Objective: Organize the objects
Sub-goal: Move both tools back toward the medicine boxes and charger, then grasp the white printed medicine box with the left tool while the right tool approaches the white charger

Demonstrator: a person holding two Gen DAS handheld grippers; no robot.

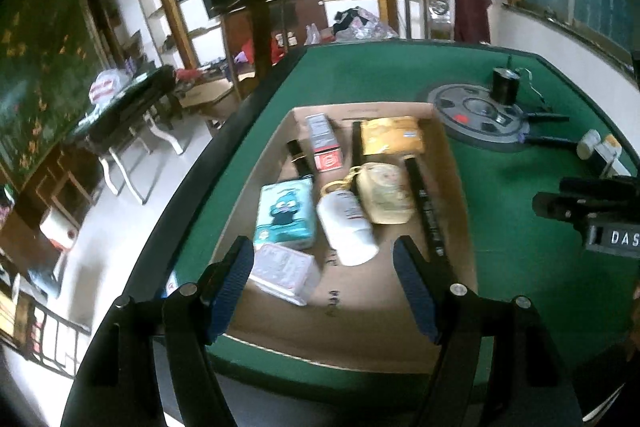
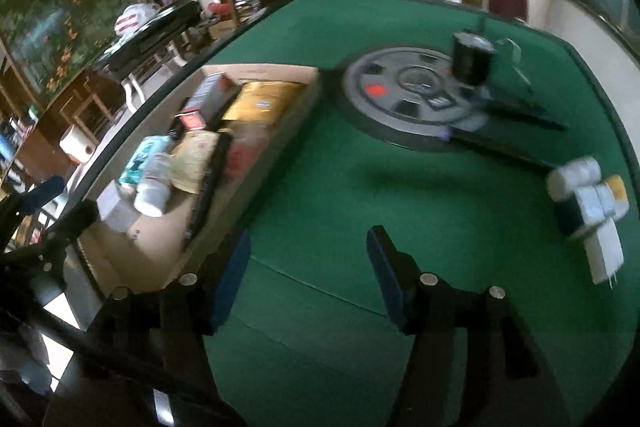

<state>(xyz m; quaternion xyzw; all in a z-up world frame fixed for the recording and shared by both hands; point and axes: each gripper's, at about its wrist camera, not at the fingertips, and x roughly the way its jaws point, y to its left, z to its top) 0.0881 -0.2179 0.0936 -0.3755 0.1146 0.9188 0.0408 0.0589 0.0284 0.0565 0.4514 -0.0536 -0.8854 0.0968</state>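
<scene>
A: Stock check. What's in your shallow brown cardboard tray (image 1: 448,195) on the green felt table (image 1: 520,227)?

B: Far end: grey-and-red upright carton (image 1: 324,143), yellow flat packet (image 1: 392,137). Middle: teal cartoon-print box (image 1: 286,213), white plastic bottle w/ yellow cap (image 1: 346,223), cream round pouch (image 1: 384,193) touching the bottle. Near end: small pale pink-print box (image 1: 284,271). Long black stick (image 1: 426,207) along the tray's right side, shorter black stick (image 1: 299,163) by the teal box.

A: Your left gripper (image 1: 324,287)?

B: Over the tray's near end, jaws apart, blue pads clear of everything, nothing held. Pale box sits just by the left pad.

A: Right gripper (image 2: 308,275)?

B: Over bare felt, right of the tray, jaws parted, nothing between them; frame blurred.

A: Outside the tray?

B: Grey round weight plate (image 2: 400,99) w/ a black cylinder (image 2: 472,59) standing on it, behind the tray. White-and-yellow small boxes (image 2: 588,195) near the table's right edge, well apart from both tools; detail too blurred to list
</scene>
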